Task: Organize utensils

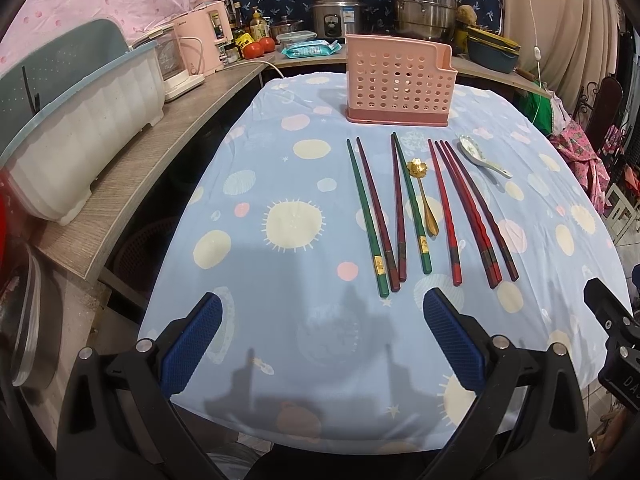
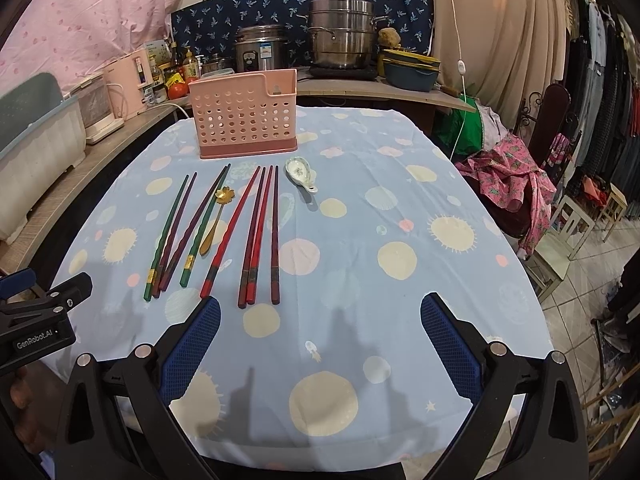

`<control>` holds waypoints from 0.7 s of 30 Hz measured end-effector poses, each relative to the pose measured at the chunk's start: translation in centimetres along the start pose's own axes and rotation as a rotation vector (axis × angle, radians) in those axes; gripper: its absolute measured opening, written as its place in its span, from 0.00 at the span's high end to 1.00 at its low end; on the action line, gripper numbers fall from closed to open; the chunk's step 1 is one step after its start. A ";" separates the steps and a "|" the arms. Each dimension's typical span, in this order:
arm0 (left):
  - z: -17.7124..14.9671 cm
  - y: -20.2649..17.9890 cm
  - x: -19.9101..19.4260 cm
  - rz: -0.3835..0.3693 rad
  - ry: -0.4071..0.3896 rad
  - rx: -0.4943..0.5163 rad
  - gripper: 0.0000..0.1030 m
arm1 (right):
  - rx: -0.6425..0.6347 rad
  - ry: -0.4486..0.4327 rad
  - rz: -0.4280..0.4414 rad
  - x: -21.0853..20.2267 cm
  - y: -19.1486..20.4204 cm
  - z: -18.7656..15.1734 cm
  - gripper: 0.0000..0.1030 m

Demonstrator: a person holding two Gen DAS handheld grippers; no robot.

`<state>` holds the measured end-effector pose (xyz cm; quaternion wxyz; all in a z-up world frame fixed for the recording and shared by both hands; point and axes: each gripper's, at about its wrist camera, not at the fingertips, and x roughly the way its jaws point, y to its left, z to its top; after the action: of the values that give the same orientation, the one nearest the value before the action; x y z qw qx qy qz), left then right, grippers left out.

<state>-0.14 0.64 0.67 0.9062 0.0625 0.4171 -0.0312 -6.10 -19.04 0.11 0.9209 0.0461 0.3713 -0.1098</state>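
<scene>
Nothing has been sorted yet; the pink holder (image 1: 398, 80) at the far end of the table (image 1: 256, 184) looks empty; eight chopsticks (image 1: 404, 208), a gold spoon (image 1: 424, 196) and a white spoon (image 1: 480, 156) are laid out before it, long axes running roughly towards the holder, thick ends nearest. The left tool (image 1: 322, 340) and right tool (image 2: 320, 340) are held wide open, nothing gripped.

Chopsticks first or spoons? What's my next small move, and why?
Probably ease the right gripper forward onto the near ends of the red chopsticks: both grippers are open and empty, the pink holder looks empty, and those ends lie just ahead of its left finger.
</scene>
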 end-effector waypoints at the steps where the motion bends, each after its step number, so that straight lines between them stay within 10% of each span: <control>1: -0.1 -0.1 0.0 0.001 -0.002 0.002 0.07 | 0.000 -0.001 0.000 0.0 0.0 0.0 0.07; 21: 0.3 0.0 -0.1 -0.001 -0.007 0.003 0.07 | -0.001 -0.002 -0.001 0.0 0.1 0.0 0.07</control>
<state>-0.02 0.56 0.92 0.9076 0.0634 0.4138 -0.0325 -6.10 -18.95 0.16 0.9213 0.0455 0.3703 -0.1099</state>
